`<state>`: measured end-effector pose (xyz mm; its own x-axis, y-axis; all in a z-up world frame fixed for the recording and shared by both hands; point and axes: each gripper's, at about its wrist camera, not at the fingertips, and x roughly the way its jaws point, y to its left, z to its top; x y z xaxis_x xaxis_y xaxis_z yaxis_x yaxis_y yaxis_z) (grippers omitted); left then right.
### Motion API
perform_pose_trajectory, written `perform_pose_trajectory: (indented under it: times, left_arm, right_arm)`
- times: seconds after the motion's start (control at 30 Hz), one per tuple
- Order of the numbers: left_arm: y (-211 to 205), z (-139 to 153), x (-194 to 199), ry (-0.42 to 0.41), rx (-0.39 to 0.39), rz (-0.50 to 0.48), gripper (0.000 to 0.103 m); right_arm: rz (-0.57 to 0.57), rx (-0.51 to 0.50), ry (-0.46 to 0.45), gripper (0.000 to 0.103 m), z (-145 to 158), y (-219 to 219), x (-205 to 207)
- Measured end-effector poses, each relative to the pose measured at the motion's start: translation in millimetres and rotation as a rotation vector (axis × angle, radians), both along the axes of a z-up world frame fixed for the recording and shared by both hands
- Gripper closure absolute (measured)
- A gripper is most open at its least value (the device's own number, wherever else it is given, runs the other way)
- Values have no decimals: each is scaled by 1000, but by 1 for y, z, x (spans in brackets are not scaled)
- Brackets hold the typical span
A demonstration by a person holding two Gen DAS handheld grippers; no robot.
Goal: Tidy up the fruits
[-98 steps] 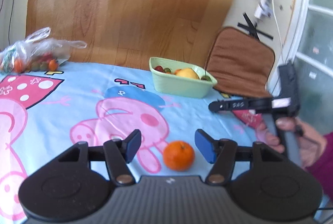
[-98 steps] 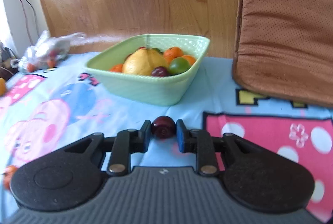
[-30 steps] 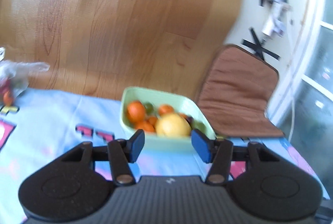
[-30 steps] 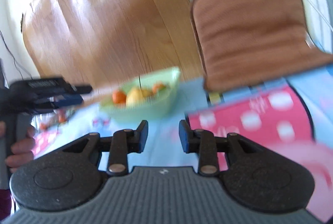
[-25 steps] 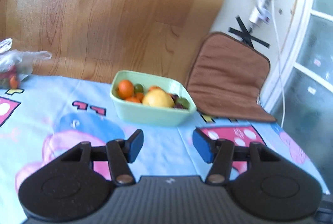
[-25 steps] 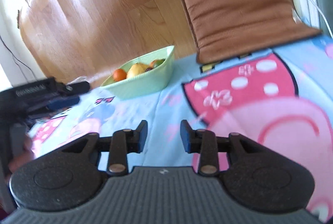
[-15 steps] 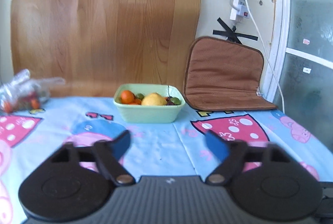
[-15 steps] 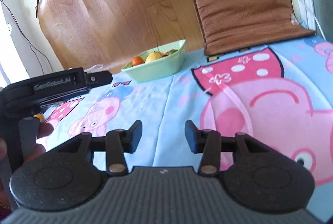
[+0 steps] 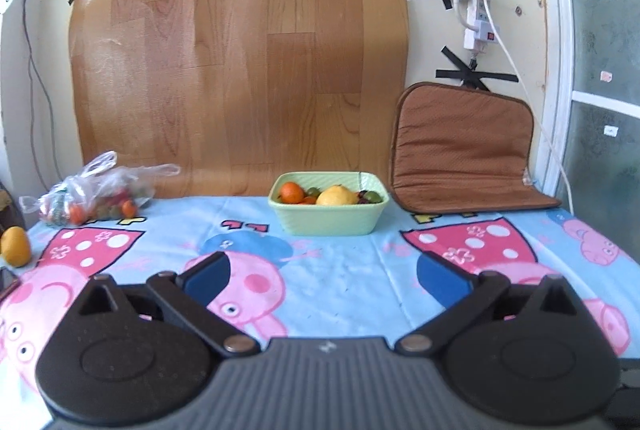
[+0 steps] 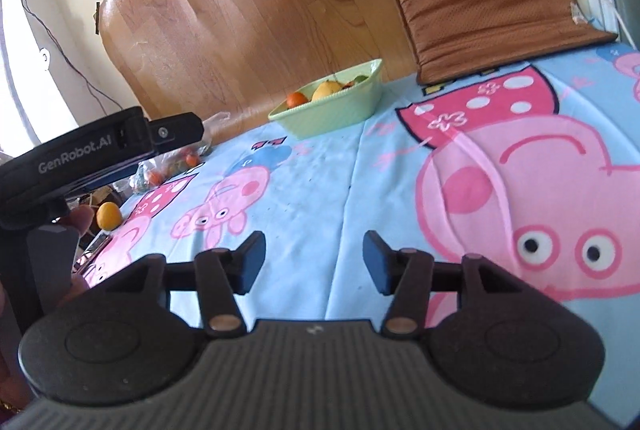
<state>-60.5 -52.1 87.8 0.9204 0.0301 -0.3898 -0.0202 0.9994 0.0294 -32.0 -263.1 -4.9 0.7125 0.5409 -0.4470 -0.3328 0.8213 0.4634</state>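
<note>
Several fruits sat in the green bowl [image 9: 328, 220]: an orange [image 9: 291, 192], a big yellow fruit [image 9: 337, 196], and some small green and dark ones. So most of the job looked done. One yellow fruit [image 9: 15, 246] lay out on the cloth [image 9: 340, 270], far to the left of the bowl, near the cloth's edge. A clear bag [image 9: 94, 196] with more small red and orange fruits lay well to the left of the bowl too, by the wood board [image 9: 240, 62]. I think the loose yellow fruit, and maybe the bag fruits, were left to put in the bowl.

Neither gripper held anything. The left gripper [image 9: 326, 280] was far back from the bowl, pointed straight at it, level over the cloth. Its blue fingers [image 9: 208, 276] were spread very wide with only cloth between them. The right gripper [image 10: 314, 262] was also far back from the bowl, more to the right side, and tipped so the bowl [image 10: 332, 110] looked slanted. Its fingers were spread wide too, but less than the left ones. In the right view the left gripper showed from the side, far from the bowl. A brown cushion [image 9: 464, 154] leaned on the wall just right of the bowl.
</note>
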Motion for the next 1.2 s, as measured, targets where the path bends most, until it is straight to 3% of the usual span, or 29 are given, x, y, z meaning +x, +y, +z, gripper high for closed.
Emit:
perform_pose_trajectory:
  times: [0.17,0.5,0.63,0.8,1.2]
  left_arm:
    - [-1,-3,-23,0,76,77,0]
    - [-7,2,-53,6,81,134,0]
    - [-6,6,-66,-10,79,152,0]
    - [-4,5,-63,-8,85,172,0]
    - [11,-9,-62,45,43,190,0]
  right_arm:
    - [47,19,19,44,-1,7,-7]
    - [47,74,-23,41,11,-7,-33]
    - [45,88,-60,35,18,-11,-45]
    - [51,71,-101,30,22,-8,-47]
    - [65,46,-83,30,16,0,-42]
